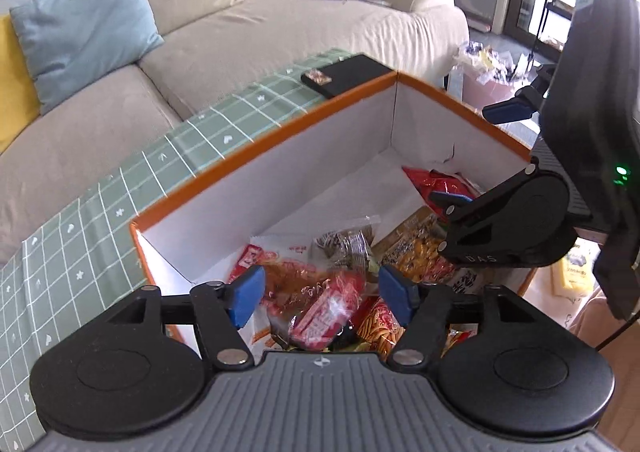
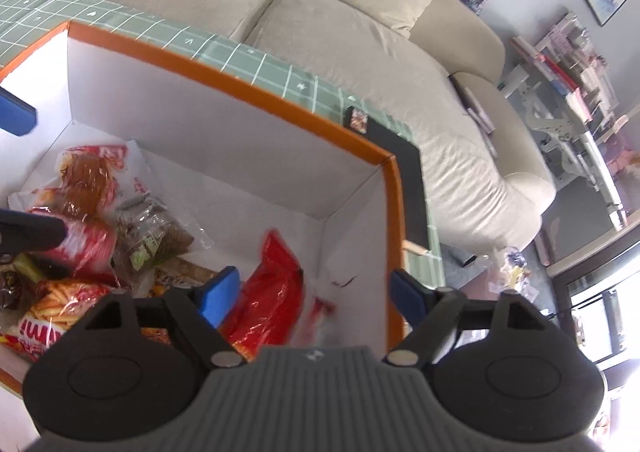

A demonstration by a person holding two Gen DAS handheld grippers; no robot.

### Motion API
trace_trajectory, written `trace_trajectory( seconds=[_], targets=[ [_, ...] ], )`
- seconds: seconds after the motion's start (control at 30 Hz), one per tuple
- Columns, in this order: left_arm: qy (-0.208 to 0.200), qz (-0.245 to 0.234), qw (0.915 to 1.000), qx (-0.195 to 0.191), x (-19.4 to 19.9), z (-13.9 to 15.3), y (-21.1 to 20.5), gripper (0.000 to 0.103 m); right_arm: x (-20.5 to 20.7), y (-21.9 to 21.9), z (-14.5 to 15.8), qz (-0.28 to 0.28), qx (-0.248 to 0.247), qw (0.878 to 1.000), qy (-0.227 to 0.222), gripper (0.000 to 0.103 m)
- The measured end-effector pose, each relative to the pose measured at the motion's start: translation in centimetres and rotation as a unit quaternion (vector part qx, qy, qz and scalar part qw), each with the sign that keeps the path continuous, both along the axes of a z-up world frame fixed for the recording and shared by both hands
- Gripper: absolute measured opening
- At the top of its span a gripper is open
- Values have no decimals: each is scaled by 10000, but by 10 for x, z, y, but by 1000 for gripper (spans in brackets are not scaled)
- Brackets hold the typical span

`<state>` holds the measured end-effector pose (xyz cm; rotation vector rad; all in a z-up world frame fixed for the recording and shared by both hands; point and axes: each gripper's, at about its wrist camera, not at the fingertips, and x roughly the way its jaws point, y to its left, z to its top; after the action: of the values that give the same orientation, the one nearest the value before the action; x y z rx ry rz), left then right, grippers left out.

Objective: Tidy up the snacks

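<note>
1. While both of your grippers hang over the orange-rimmed box (image 1: 280, 140), you look to be at the release step: snack packets lie heaped inside it.
2. Your left gripper (image 1: 320, 292) stands wide above the red-and-white packet (image 1: 328, 316), pads clear of it; your right gripper (image 2: 312, 296) is equally wide, and the red packet (image 2: 268, 292) below looks blurred, apparently loose.
3. Next, judge whether to lift clear and fetch more.
4. Only the left view shows the yellow packet (image 1: 572, 272) outside the box; only the right shows the shelves (image 2: 568, 52).
</note>
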<state>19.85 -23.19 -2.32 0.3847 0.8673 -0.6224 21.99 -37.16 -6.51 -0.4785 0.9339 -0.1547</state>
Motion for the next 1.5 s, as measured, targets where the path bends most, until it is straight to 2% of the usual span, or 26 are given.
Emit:
trace_trajectory(
  seconds=[0.27, 0.43, 0.67, 0.8, 0.9, 1.1, 1.3, 1.5],
  targets=[
    [-579, 278, 9976, -242, -17, 31, 30, 81, -16, 7, 33, -81, -11, 9995, -289, 88],
    [-1030, 606, 9915, -507, -30, 53, 57, 82, -42, 18, 69, -166, 529, 9954, -788, 89],
    [-1610, 1117, 9750, -1047, -59, 83, 98, 86, -89, 36, 118, -223, 1785, 9709, -1582, 94],
    [-1826, 1437, 9643, -1266, -75, 89, 117, 89, -116, 53, 131, -279, 2225, 9548, -1950, 96],
    [-1943, 1644, 9577, -1341, -88, 88, 129, 89, -139, 74, 132, -243, 2028, 9532, -2231, 96],
    [-2371, 2034, 9432, -1127, -118, 83, 140, 89, -183, 109, 124, -71, 1871, 9496, -2513, 97],
    [-2368, 2107, 9436, -957, -146, 67, 150, 90, -208, 126, 105, -352, 1949, 9423, -2701, 97],
    [-2014, 2360, 9470, -834, -160, 48, 164, 90, -218, 133, 85, -549, 2154, 9399, -2592, 97]
  ],
)
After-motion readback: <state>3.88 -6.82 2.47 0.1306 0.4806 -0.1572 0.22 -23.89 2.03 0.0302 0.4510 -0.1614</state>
